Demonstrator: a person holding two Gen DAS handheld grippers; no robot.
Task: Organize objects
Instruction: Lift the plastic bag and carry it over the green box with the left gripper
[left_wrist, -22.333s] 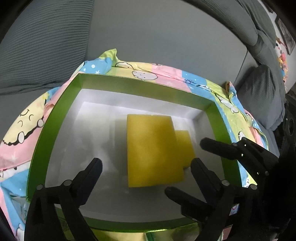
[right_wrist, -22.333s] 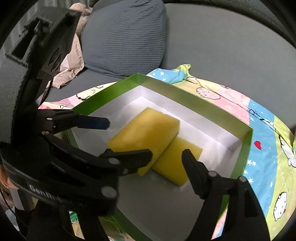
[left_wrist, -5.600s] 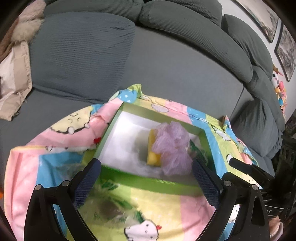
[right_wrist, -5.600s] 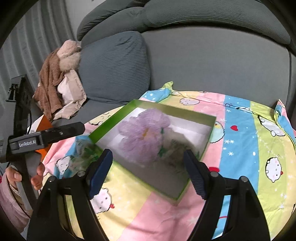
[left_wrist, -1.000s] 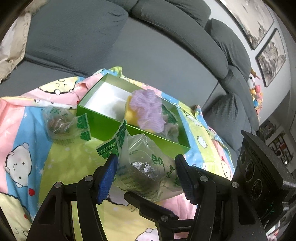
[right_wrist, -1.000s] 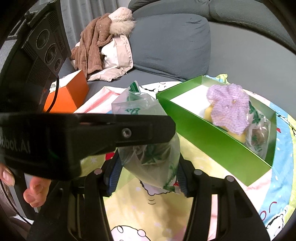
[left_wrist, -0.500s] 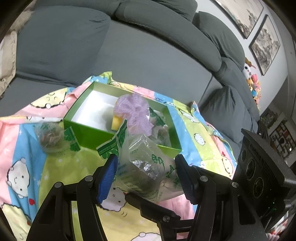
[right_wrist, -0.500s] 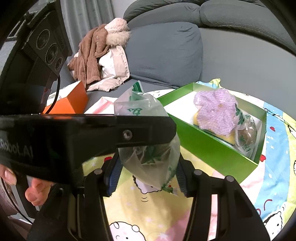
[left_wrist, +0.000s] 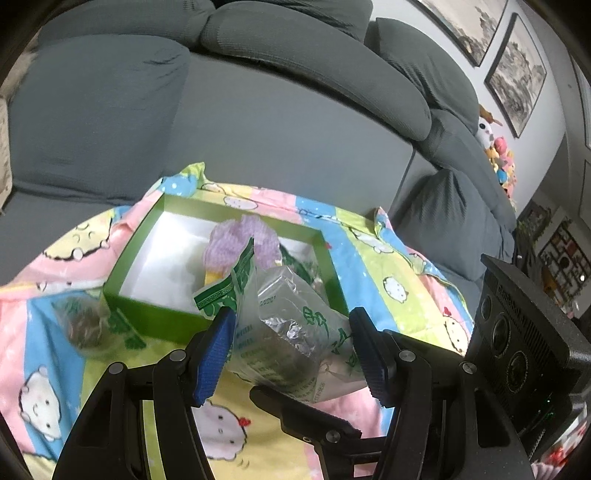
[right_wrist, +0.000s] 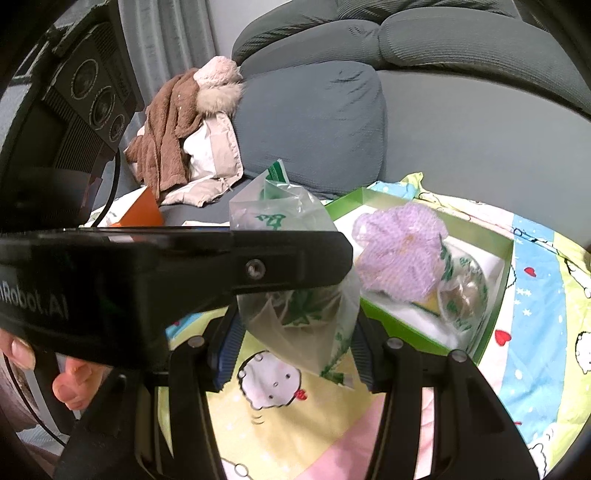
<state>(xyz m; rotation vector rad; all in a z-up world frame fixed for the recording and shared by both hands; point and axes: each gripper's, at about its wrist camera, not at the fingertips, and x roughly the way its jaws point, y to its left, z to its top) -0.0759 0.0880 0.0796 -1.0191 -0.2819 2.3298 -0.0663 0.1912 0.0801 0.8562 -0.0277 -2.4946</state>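
As both claws apparently grip, bag (left_wrist: 291, 332) sits between.

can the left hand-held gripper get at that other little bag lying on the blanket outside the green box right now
Probably not yet. The left hand-held gripper is shut on the clear bag, shared with the right hand-held gripper. The loose bag lies uncovered beside the green box.

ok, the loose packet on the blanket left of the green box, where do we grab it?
Loose packet: pinch its bulging middle from above, probably. It lies flat on the blanket, and the green box wall crowds its right edge.
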